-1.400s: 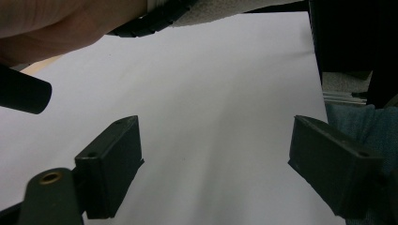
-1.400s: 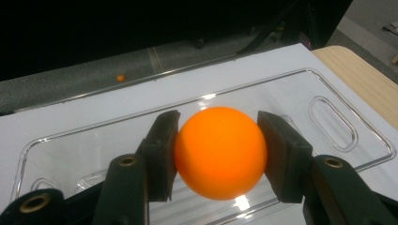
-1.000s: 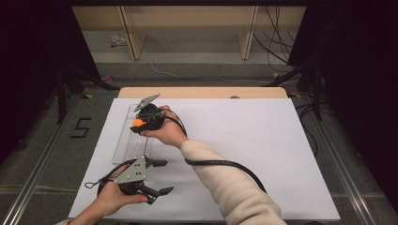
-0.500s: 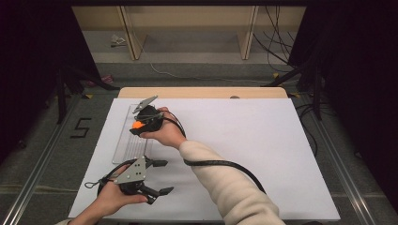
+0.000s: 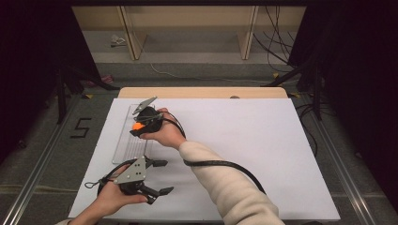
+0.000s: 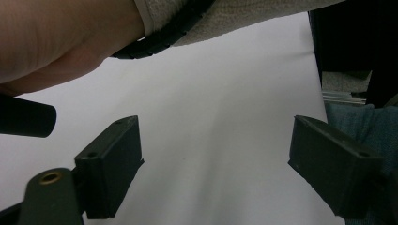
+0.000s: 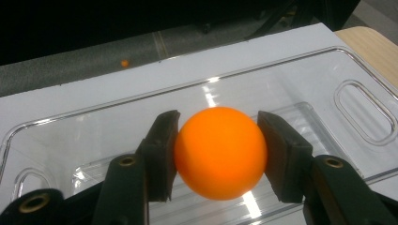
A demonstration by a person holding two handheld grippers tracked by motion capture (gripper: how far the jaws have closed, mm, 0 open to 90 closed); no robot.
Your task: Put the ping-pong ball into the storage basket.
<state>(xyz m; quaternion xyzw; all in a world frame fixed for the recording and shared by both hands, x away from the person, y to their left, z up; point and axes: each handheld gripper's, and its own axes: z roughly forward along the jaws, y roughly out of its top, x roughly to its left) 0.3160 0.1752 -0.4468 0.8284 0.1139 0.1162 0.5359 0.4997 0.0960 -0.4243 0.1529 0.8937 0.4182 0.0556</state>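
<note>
My right hand-held gripper [image 7: 218, 154] pinched the orange ball [image 7: 219, 152] above the clear tray [image 7: 328, 75] by the tabletop's left edge, ready to drop it in.

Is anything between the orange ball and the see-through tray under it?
Nothing visible. The right gripper holds the orange ball between its fingers, right above the clear tray. The tray below looks bare, and the left gripper sits apart, nearer the person.

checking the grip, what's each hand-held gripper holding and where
Right hand-held gripper clamps the round orange ball across its middle, over the clear plastic tray. Left hand-held gripper holds nothing.
</note>
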